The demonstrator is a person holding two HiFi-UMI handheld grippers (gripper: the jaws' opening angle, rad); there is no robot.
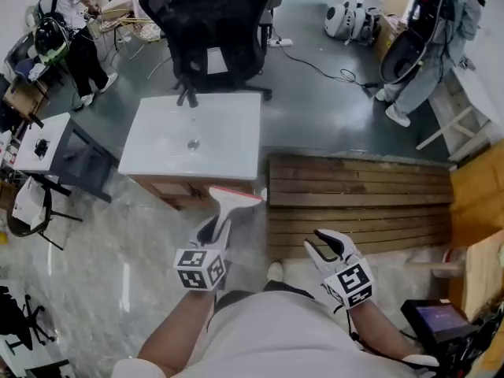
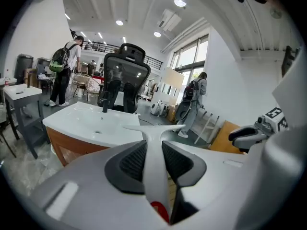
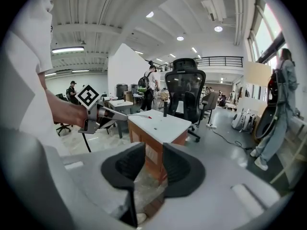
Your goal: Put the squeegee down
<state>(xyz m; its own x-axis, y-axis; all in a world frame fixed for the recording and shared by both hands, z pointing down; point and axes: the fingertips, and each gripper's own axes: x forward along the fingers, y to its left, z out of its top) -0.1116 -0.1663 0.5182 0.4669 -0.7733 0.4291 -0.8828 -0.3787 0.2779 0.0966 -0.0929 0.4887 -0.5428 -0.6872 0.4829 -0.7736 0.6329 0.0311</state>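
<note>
The fingers (image 2: 132, 159) of the left gripper (image 2: 153, 147) are clamped on the white handle of the squeegee (image 2: 154, 128), with 1 dark ribbed pad pressing each side of it. The handle runs straight out between the jaws and ends in the wide blade, which sits crosswise in a T shape. A red patch shows on the handle low between the jaws.

In the head view, the left gripper (image 1: 216, 228) holds the squeegee (image 1: 230, 203) clear of the floor. Its red-edged blade sits at the near edge of the white sink (image 1: 228, 140); whether they touch cannot be told.

The fingers (image 3: 178, 169) of the right gripper (image 3: 153, 152) stand apart with a narrow gap and nothing between them. In the head view, the right gripper (image 1: 323, 242) hangs beside the left one, over the near edge of a wooden slatted platform (image 1: 354, 203). Each gripper carries a marker cube (image 1: 201, 268) near the person's wrist.

The sink rests on a wooden cabinet (image 1: 169, 189) on a pale marbled floor (image 1: 118, 250), with a black faucet (image 1: 189, 97) at its far rim. Behind it stands a black office chair (image 1: 209, 22). 2 people stand farther off, 1 at the upper left (image 1: 75, 14) and 1 at the upper right (image 1: 441, 38).
</note>
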